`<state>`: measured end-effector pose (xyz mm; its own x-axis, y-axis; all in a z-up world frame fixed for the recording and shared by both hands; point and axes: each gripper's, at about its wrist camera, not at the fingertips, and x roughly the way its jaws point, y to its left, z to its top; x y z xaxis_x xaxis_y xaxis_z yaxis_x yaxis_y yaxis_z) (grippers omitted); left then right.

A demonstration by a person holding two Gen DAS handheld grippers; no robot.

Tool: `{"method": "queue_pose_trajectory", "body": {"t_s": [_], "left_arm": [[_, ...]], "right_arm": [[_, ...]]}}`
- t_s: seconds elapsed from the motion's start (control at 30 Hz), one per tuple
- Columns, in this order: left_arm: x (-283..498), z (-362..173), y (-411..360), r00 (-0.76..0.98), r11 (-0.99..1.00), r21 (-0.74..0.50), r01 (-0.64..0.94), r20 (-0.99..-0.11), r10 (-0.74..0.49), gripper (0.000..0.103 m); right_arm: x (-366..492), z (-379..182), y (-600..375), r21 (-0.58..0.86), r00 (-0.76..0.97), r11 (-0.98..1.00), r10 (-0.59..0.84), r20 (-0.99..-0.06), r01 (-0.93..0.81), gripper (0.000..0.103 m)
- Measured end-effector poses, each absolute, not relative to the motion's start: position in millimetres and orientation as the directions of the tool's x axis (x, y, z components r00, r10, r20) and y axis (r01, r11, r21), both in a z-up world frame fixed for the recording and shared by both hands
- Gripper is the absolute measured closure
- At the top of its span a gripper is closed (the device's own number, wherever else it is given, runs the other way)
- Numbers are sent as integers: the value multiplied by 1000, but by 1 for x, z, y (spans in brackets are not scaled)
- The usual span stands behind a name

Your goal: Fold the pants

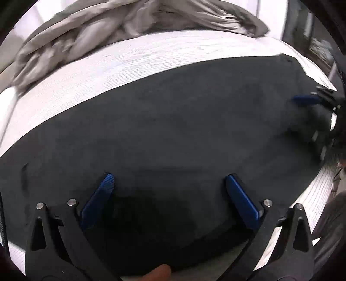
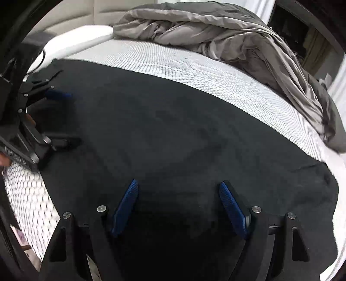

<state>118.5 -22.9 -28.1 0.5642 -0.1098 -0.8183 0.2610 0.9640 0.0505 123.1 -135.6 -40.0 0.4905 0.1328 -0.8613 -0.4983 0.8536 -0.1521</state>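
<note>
pants (image 1: 173, 129): dark, almost black, spread out flat on the bed, pretty much filling the middle of both wrist views. Can't really make out legs or waistband, it just reads as one big dark slab of fabric.

long axis: runs side to side across both views, so along the near edge of the bed. In the left view the far edge slopes up toward the right; in the right view it slopes down toward the right. Which end is the waist, can't tell.

edges: a small slit or pocket opening shows near the left end in the left view. The right end in the right view looks a bit rumpled at the corner.

left gripper (image 1: 168, 183): jaws spread wide, blue pads well apart, hovering over the pants with only flat fabric below, nothing pinched.

right gripper (image 2: 178, 188): jaws also wide apart, over the pants near their right end, nothing between the pads. It shows blurred at the right edge of the left view too.

bed (image 1: 108, 71): white mattress cover with a small honeycomb texture, bare strip showing beyond the pants.

duvet (image 2: 216, 32): grey, bunched up in a heap at the far side of the bed, well apart from the pants.

room: pale padded headboard (image 2: 71, 17) at the back left in the right view, dark furniture off to the right, too blurry to name.
</note>
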Motion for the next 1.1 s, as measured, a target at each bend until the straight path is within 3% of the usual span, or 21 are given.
{"method": "queue_pose_trajectory", "body": {"t_s": [0.17, 0.23, 0.33, 0.37, 0.47, 0.57, 0.7, 0.8, 0.97, 1.1], "left_arm": [[90, -22, 77, 579, 996, 46, 81, -815, -10, 1], [80, -22, 99, 568, 996, -29, 86, -820, -73, 6], [73, -10, 91, 587, 997, 12, 77, -809, -35, 21], [74, -7, 89, 593, 997, 8, 81, -804, -42, 35], [97, 0, 75, 586, 991, -65, 113, -801, -119, 48], [136, -6, 62, 582, 996, 26, 83, -813, -28, 60], [137, -11, 82, 587, 998, 56, 43, -809, 20, 60], [130, -13, 105, 607, 989, 137, -53, -782, 141, 58], [99, 0, 125, 662, 999, 33, 7, -749, 21, 59], [85, 7, 168, 666, 993, -6, -119, -742, 75, 59]], "right_arm": [[139, -33, -219, -332, 548, 910, -150, -823, -248, 22], [146, -31, -255, -327, 530, 935, -210, -822, -137, 22], [154, -23, -270, -238, 517, 968, -162, -840, -84, 23], [156, -20, -263, -233, 529, 967, -146, -836, -102, 23], [158, -14, -228, -193, 562, 962, -53, -825, -192, 23], [159, -21, -182, -141, 537, 946, 41, -843, -293, 23], [150, -41, -152, -207, 524, 907, 17, -851, -367, 23], [151, -41, -166, -179, 516, 929, 14, -857, -323, 22], [154, -43, -191, -159, 512, 945, 10, -859, -286, 21], [157, -40, -174, -205, 525, 933, -20, -851, -297, 21]]}}
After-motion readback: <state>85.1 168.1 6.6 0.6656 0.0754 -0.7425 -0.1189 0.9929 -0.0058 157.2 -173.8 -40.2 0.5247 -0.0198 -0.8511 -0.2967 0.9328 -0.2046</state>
